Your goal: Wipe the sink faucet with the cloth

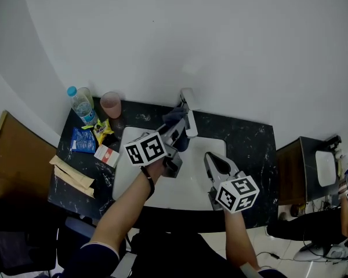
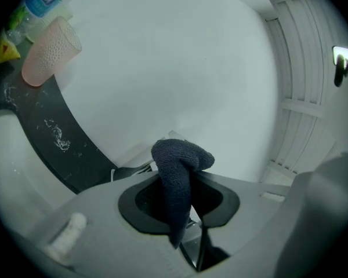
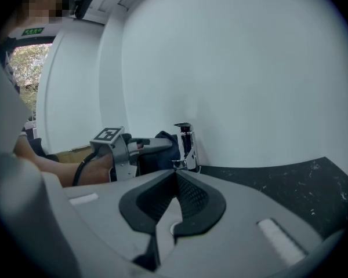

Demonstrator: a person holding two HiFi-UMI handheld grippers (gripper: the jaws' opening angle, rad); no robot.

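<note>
Left claw [image 2: 180, 181]: pinching dark cloth [image 2: 182, 155] beside faucet [image 3: 185, 146]. Right claw [image 3: 175, 181]: pressed together, over sink [image 1: 127, 184]. Table [image 1: 249, 143]: pink cup [image 1: 111, 104], bottle [image 1: 81, 104]; contents indiscernible.

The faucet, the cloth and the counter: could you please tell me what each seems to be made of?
Faucet: likely chromed metal; mirror-bright, with reflections.
Cloth: dark blue fabric, perhaps microfibre; fine nubby texture and a limp fold.
Counter: probably polished black stone or an imitation; glossy, with white veining.
</note>
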